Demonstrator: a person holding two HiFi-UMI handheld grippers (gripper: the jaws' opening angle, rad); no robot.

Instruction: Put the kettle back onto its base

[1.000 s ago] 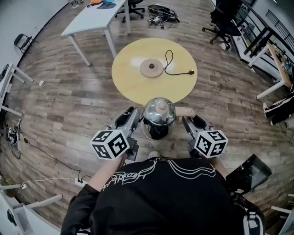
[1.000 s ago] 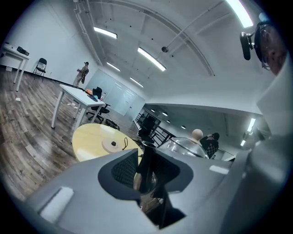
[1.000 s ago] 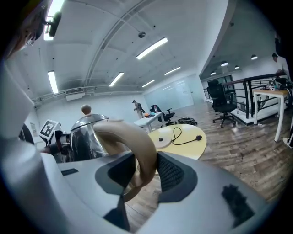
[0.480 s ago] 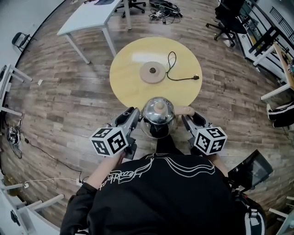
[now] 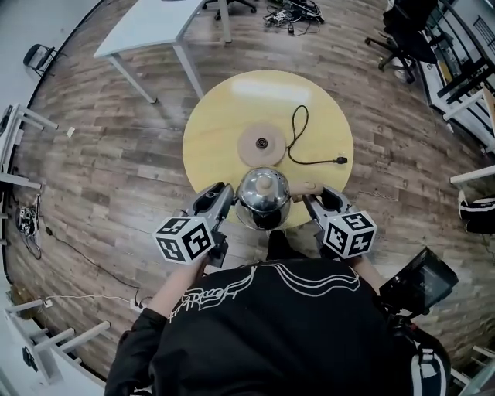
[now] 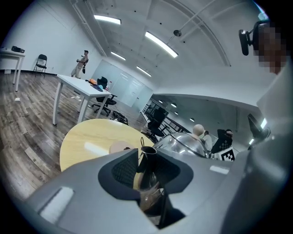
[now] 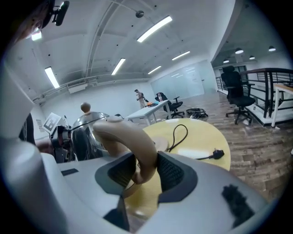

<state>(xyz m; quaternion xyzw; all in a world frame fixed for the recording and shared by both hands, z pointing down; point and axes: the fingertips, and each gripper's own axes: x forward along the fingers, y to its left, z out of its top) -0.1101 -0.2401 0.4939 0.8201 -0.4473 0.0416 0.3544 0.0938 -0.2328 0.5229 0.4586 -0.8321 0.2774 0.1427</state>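
Note:
A shiny steel kettle [image 5: 264, 197] with a tan knob hangs over the near edge of the round yellow table [image 5: 224, 124], held from both sides. My left gripper [image 5: 230, 193] is shut on its dark spout [image 6: 147, 164]. My right gripper [image 5: 309, 192] is shut on the tan handle [image 7: 132, 141], which fills the gap between its pads. The round tan base [image 5: 261, 145] lies on the table just beyond the kettle, also seen as a flat disc [image 7: 160, 143] past the handle. Its black cord [image 5: 298, 135] loops to a plug [image 5: 340, 161] at the table's right side.
A white rectangular table [image 5: 155, 27] stands at the far left on the wood floor. Black office chairs [image 5: 410, 35] and a tangle of cables [image 5: 294, 11] sit at the back. Metal frames line the left edge [image 5: 15, 147].
Both grippers have carried the kettle forward and a little down, from over the floor to over the table's near edge. Neither grip has changed.

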